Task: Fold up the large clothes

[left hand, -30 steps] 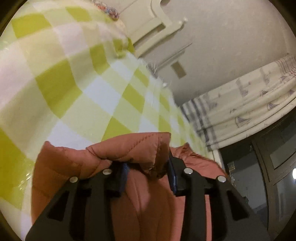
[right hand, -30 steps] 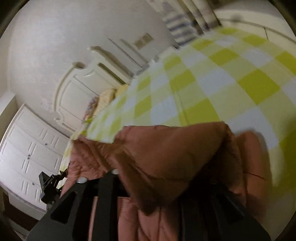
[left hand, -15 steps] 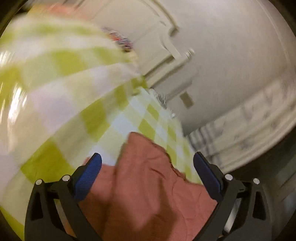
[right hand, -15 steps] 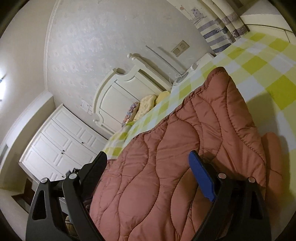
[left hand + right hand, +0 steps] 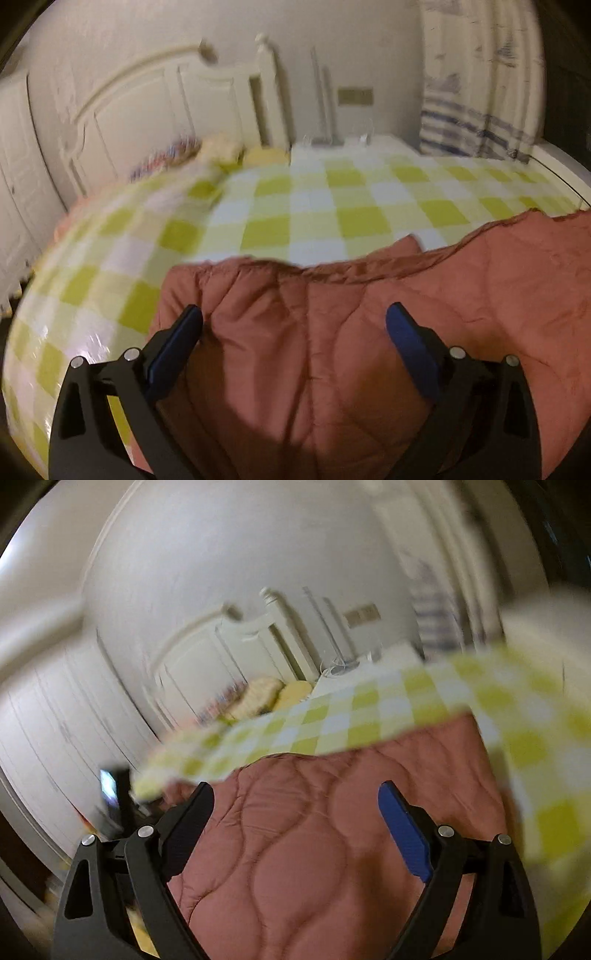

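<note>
Red quilted jacket [image 5: 332,332] cut off at the bottom edge, pillows [image 5: 258,698] by the headboard [image 5: 155,110] smeared with blur, dark thing [image 5: 118,797] beside the bed too blurry to tell

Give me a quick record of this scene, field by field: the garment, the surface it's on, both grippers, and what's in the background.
garment: rust-red quilted jacket, lying spread on the bed
surface: yellow-and-white checked bedspread
left gripper: open, holding nothing, over the jacket
right gripper: open, holding nothing, over the jacket
background: white headboard, pillows, striped curtain
image quality: both views motion-blurred
</note>
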